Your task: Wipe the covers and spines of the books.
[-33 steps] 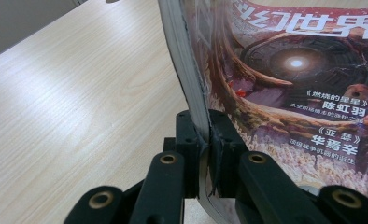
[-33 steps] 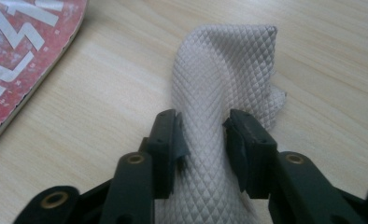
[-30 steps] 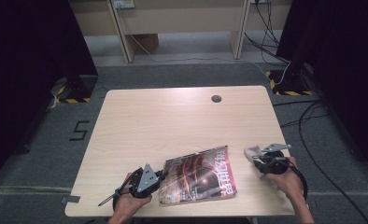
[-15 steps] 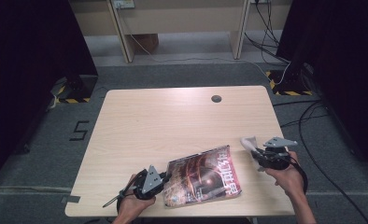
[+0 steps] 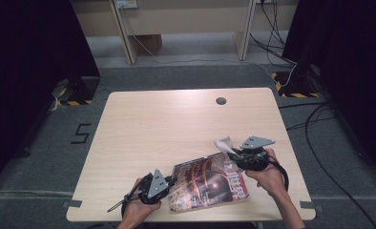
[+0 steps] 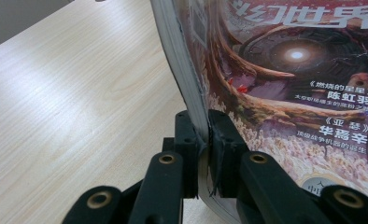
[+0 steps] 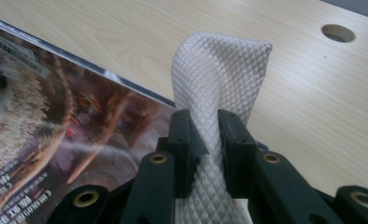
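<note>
Since a second ago, the right gripper [image 5: 230, 151] has lifted its cloth from the table's edge to above the magazine's far corner. At left, the left gripper [image 6: 204, 135] clamps the glossy magazine [image 6: 285, 79] by its spine, thin pages pinched between both pads. At right, that gripper's jaws squeeze a folded white cloth [image 7: 217, 88], diamond-quilted, its loop rising beyond the fingertips over the pale wood-grain table [image 5: 176, 124].

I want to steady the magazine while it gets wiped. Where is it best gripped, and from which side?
Grip the magazine at its bound spine edge, coming in level from its left side. That edge is stiff and reachable at the table surface; the left gripper already pinches it there, leaving the cover free for the right gripper with the white cloth.
</note>
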Tool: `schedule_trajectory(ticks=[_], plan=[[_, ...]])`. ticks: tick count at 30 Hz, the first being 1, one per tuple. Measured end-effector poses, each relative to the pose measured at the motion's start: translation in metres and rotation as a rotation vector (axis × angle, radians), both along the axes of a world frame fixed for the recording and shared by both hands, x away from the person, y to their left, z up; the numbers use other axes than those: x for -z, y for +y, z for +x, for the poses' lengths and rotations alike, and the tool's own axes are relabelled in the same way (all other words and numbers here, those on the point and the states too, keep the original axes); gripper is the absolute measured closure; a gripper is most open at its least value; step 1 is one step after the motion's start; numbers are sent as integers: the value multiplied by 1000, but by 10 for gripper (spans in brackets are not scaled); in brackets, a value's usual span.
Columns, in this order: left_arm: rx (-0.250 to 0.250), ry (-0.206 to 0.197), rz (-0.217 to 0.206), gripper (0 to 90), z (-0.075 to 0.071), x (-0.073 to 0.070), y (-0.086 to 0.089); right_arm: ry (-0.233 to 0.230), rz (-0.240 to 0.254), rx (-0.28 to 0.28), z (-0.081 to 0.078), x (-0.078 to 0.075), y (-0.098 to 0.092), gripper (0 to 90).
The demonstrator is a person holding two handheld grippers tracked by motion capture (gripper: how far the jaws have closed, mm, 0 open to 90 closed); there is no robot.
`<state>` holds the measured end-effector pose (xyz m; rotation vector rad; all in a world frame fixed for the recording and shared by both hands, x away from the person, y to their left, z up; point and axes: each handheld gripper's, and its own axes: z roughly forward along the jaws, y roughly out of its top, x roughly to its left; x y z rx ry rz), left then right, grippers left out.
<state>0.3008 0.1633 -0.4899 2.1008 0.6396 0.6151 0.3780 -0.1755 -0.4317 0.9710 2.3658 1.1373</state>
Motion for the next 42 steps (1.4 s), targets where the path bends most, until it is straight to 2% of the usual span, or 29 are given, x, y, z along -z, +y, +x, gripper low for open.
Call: schedule_trajectory(ticks=[7, 12, 20, 27, 33, 40, 42], plan=[[1, -2, 0, 826, 0, 0, 0, 2, -4, -43, 5, 1, 24, 764], [3, -7, 3, 825, -1, 0, 0, 4, -22, -100, 6, 3, 47, 761], [9, -16, 12, 824, -1, 1, 0, -3, -55, -129, 7, 6, 61, 763], [11, -29, 28, 821, -1, 1, -1, -10, -60, -149, 2, 4, 68, 763], [10, -45, 36, 814, -2, 1, -2, -31, -53, -201, -8, -2, 85, 763], [11, -42, 35, 809, -2, 1, -2, -51, -22, -273, -18, -11, 107, 762], [9, -42, 34, 808, -2, 1, -2, -58, -31, -280, -20, -13, 111, 763]])
